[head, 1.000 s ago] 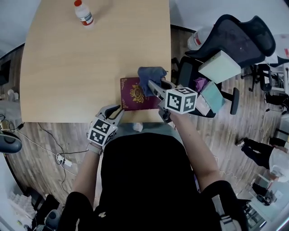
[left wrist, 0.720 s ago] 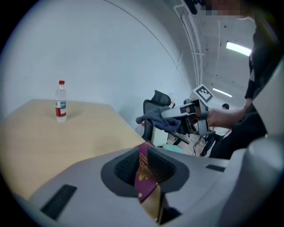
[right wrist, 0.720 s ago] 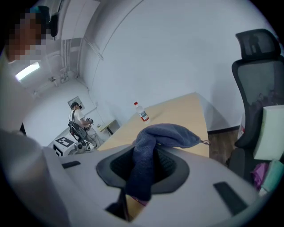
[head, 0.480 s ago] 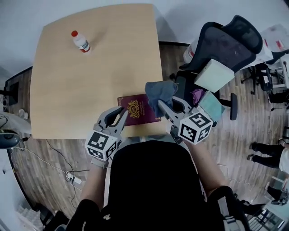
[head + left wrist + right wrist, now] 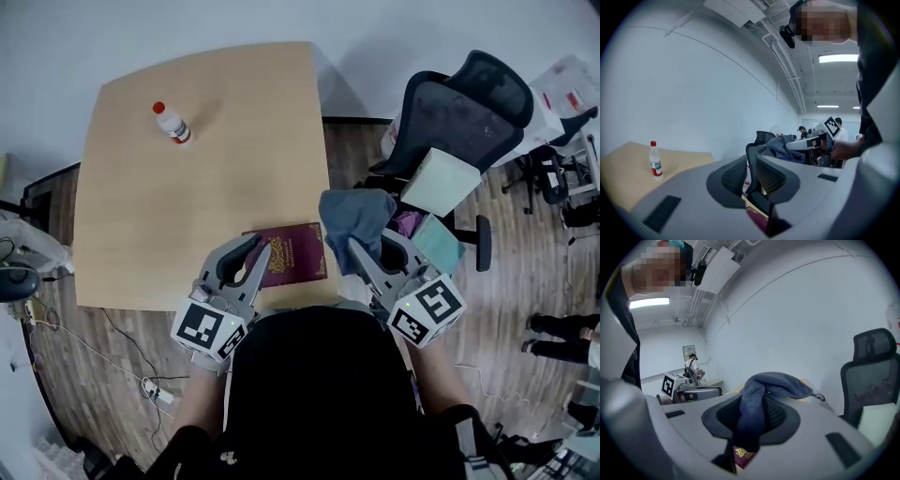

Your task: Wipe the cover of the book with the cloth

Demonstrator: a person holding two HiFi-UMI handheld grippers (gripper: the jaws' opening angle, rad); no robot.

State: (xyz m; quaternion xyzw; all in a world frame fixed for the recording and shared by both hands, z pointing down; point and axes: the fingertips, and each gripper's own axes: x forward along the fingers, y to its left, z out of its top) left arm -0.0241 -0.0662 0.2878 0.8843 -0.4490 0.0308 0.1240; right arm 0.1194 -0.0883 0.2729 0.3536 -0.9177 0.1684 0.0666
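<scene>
A maroon book (image 5: 292, 255) with a gold emblem lies flat near the front edge of the wooden table (image 5: 187, 187). My right gripper (image 5: 361, 246) is shut on a blue cloth (image 5: 356, 217) and holds it raised just right of the book, off its cover. In the right gripper view the cloth (image 5: 773, 383) drapes over the jaws, with the book (image 5: 742, 454) below. My left gripper (image 5: 251, 253) hovers at the book's left edge. Its jaws stand a narrow gap apart with nothing between them (image 5: 751, 168).
A water bottle (image 5: 172, 124) stands at the table's far left. A black office chair (image 5: 469, 103) and stacked boxes (image 5: 441, 183) sit close to the table's right side. Cables lie on the floor at the left (image 5: 56, 328).
The right gripper has lifted the cloth off the book and drawn it right and toward me. The left gripper has come up to the book's left edge with narrower jaws.
</scene>
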